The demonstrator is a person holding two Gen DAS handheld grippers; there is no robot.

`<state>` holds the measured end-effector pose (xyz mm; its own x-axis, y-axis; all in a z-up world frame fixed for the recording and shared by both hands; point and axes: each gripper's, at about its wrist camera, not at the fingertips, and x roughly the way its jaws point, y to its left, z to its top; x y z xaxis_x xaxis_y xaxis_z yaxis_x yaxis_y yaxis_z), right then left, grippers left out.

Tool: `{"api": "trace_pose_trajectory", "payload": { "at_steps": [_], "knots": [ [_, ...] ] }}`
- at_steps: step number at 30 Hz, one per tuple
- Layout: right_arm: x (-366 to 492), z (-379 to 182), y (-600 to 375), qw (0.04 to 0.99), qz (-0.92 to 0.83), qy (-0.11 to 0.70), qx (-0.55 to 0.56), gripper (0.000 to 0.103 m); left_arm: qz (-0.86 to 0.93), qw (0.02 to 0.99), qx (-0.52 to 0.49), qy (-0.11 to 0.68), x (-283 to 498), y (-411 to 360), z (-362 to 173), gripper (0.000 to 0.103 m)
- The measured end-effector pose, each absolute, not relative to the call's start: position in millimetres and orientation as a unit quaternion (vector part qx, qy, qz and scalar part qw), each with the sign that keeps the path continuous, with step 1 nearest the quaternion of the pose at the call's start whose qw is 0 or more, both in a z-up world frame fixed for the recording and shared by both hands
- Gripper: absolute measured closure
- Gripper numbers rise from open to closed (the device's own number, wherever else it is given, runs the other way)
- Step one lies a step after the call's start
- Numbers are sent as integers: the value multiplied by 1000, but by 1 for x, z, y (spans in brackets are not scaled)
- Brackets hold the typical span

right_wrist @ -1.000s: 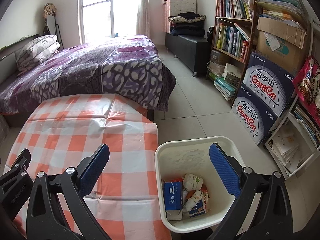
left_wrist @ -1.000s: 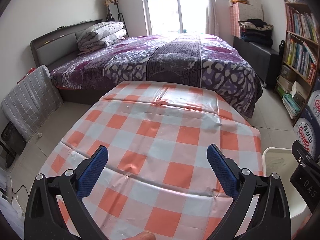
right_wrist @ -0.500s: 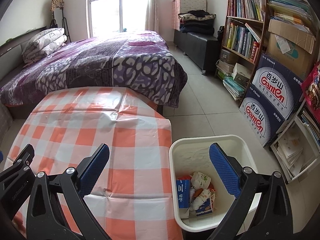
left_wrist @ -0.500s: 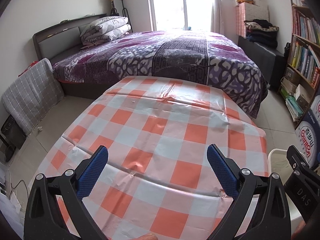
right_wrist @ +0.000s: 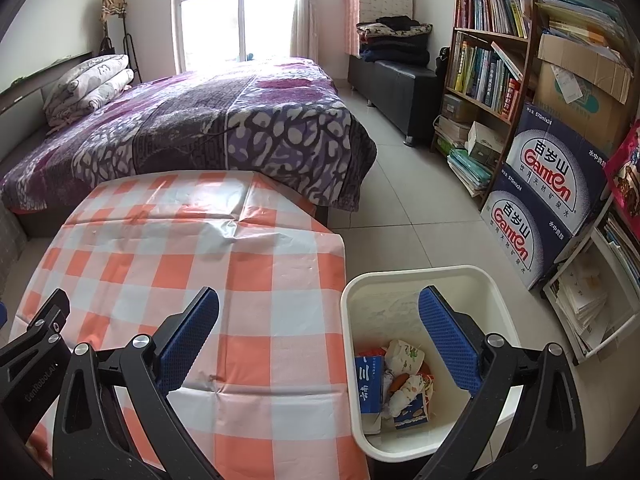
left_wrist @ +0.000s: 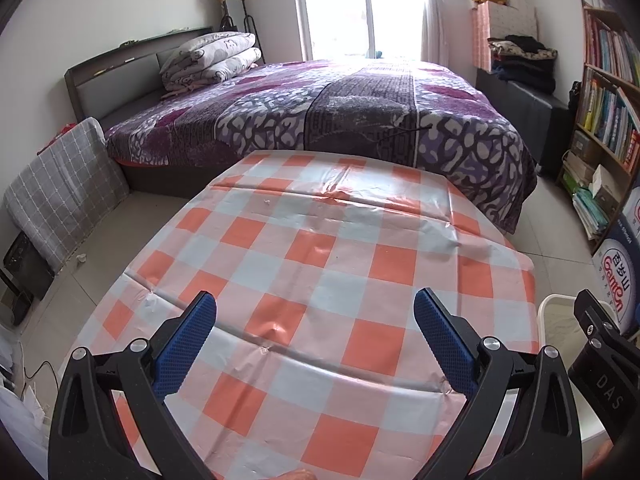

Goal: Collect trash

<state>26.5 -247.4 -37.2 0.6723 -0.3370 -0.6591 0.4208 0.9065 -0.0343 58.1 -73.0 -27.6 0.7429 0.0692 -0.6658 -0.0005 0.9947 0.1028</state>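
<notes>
The left gripper [left_wrist: 316, 332] is seen in the lower part of the left wrist view with its two blue-padded fingers [left_wrist: 186, 346] spread wide apart; nothing is held between them. It is positioned above a table covered by an orange-and-white checked tablecloth [left_wrist: 320, 264], which fills the centre of that frame and carries no loose items. A small part of the white bin [left_wrist: 554, 312] is visible at the lower right edge of the frame, just beside the table's right side, partly hidden by the black body of the other tool.

The right gripper [right_wrist: 320, 332] occupies the lower part of the right wrist view. Its jaws are likewise spread wide, and nothing is gripped. One finger is seen over the tablecloth [right_wrist: 192, 248]; the other is seen over the open white bin [right_wrist: 420, 276] at the lower right of the frame.

The trash [right_wrist: 400, 380] is located inside the bin, on its bottom: a blue-and-white carton standing against the left wall, with crumpled printed wrappers and paper just beside it.

A bed with a purple patterned cover [right_wrist: 224, 120] is seen behind the table in the upper half of the frame. Two stacked dark blue cartons [right_wrist: 548, 196] and a bookshelf [right_wrist: 488, 52] are found along the right side, beyond the bin.
</notes>
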Motion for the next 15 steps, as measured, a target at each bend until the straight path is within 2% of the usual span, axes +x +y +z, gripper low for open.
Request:
{"api": "trace_pose_trajectory", "payload": {
  "at_steps": [15],
  "knots": [
    [24,-40,-259,907,-217,355,64,7,0,928,52,369,62,-85,-34,7]
  ]
}}
